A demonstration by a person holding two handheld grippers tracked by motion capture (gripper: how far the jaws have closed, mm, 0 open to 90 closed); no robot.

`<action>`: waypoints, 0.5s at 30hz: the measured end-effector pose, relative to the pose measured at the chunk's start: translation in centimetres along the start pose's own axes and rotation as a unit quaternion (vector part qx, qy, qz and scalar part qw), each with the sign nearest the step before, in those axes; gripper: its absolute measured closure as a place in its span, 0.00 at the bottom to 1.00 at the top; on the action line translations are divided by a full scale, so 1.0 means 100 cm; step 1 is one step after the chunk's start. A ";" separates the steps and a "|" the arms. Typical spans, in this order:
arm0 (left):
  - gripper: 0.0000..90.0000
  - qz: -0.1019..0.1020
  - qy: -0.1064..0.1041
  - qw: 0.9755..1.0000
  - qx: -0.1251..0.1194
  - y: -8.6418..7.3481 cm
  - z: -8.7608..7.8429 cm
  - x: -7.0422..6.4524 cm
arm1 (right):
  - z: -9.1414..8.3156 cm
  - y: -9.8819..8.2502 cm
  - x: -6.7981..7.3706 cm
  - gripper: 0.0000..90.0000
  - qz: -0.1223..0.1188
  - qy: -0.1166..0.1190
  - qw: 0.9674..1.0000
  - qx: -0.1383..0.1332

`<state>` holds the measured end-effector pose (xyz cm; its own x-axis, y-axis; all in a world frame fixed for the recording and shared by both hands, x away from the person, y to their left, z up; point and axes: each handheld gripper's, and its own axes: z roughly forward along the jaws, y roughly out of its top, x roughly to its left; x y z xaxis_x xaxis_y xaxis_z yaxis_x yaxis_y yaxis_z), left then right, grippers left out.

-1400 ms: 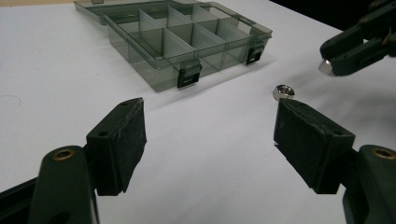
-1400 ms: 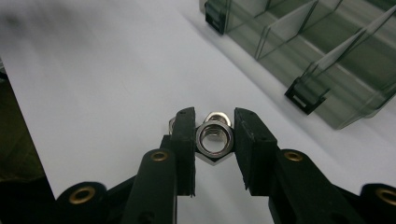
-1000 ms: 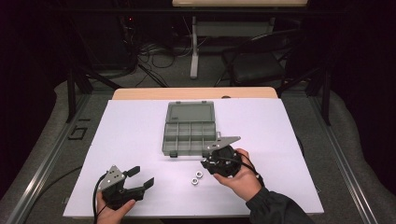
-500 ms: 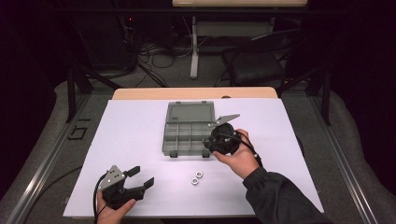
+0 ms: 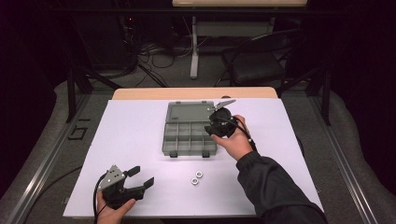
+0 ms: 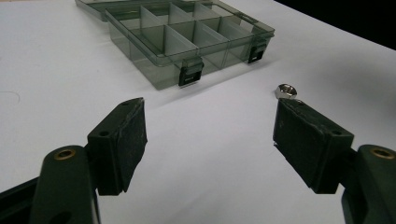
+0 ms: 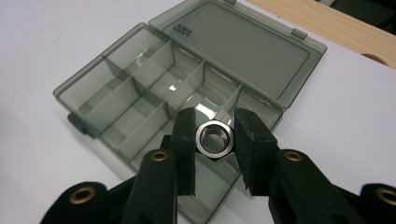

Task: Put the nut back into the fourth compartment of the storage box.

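Right gripper (image 7: 214, 140) jaws clamped on a steel nut (image 7: 214, 138), held over the open compartment box's (image 5: 187, 140) right-hand cells. Left gripper (image 5: 140, 179) jaws wide apart, nothing between them, low over the white worktop (image 5: 130, 135). Two loose nuts (image 5: 196, 178) lie just in front of the box.

Two nuts (image 5: 196, 178) on the table (image 5: 140, 135) just before the compartment box (image 5: 189, 136), lid (image 5: 189, 112) behind.

We count three steel nuts: one (image 7: 213, 138) clamped in our right claw (image 7: 214, 140), two (image 5: 196, 178) loose on the surface; one compartment box (image 5: 187, 133).
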<state>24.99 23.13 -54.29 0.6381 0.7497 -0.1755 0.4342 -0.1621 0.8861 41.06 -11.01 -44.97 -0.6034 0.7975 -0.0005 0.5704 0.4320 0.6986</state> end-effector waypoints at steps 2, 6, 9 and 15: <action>0.29 0.002 -0.001 1.000 0.000 0.000 0.000 0.000 | 0.007 0.002 -0.004 0.78 0.010 -0.002 1.000 -0.013; 0.29 0.002 -0.002 1.000 0.000 0.000 0.000 0.000 | 0.018 0.005 -0.010 0.78 0.019 -0.011 1.000 -0.008; 0.29 -0.001 -0.001 1.000 0.001 0.000 0.000 0.001 | 0.026 0.005 -0.016 0.78 0.030 -0.011 0.999 -0.005; 0.29 -0.003 -0.004 1.000 0.001 0.000 0.000 0.002 | 0.042 0.003 -0.025 0.78 0.045 -0.026 0.999 0.010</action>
<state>25.13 23.32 -54.37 0.6401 0.7459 -0.1841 0.4399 -0.1593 0.8838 45.11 -11.09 -47.74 -0.5195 0.8541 0.0232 0.6320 0.3659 0.6832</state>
